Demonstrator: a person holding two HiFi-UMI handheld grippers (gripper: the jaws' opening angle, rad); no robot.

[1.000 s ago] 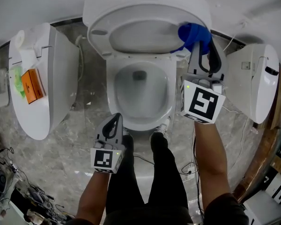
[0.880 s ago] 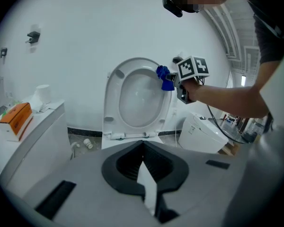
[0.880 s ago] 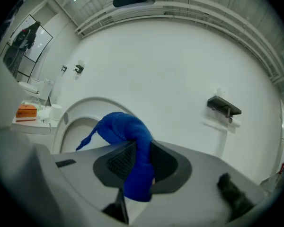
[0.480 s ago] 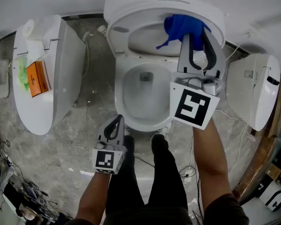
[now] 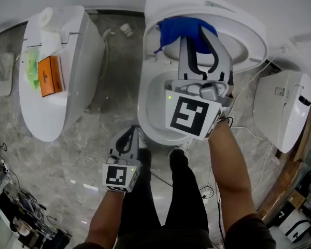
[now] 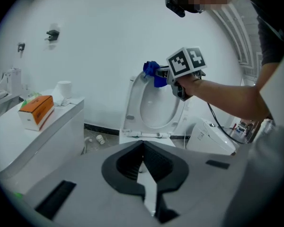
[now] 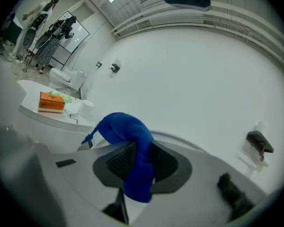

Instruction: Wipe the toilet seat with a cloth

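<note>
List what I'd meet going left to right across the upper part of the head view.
orange box → blue cloth → closed white toilet at the far right

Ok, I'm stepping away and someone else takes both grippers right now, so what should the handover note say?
Left gripper: shut, empty, held low in front of the bowl.
Right gripper: shut on the blue cloth, up at the top rim of the raised toilet seat.
Done: the cloth is gripped and brought to the seat. How much has been wiped doesn't show.
Left: probably work the cloth around the whole seat ring.
</note>
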